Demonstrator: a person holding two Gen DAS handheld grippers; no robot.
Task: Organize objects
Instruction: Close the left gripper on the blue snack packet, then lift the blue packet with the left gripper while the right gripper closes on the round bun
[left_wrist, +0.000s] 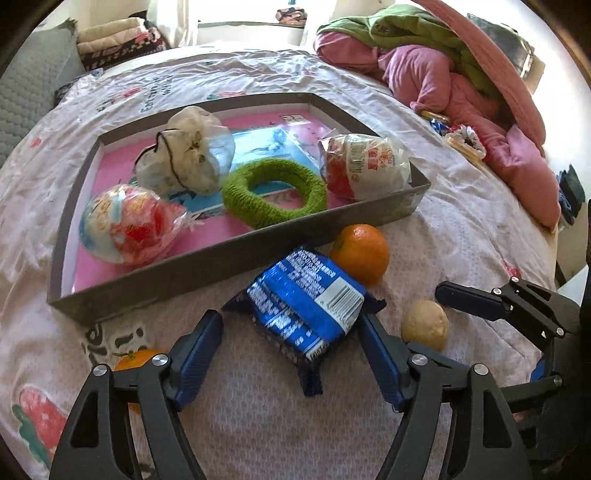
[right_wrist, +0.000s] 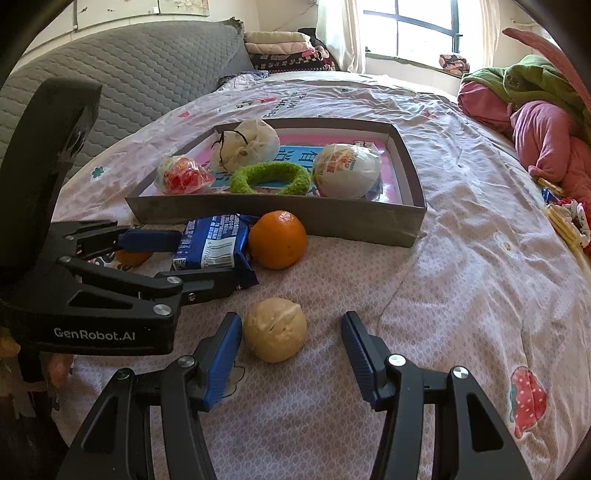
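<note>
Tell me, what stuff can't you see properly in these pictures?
- Second orange: left wrist view, mostly hidden behind the left gripper.
- Blue packet: right wrist view, its near end is covered by the left gripper's fingers.
- Tray floor print: both views, covered by the green ring and wrapped bundles.

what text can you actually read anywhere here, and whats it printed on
"GenRobot.AI": white lettering on the side of the left gripper.
Blue snack packet: barcode and white print, too blurred to read.
Wrapped ball in the box: coloured label, unreadable.
Box liner: large characters, partly hidden.
Bedsheet: printed words, too distorted to read.
</note>
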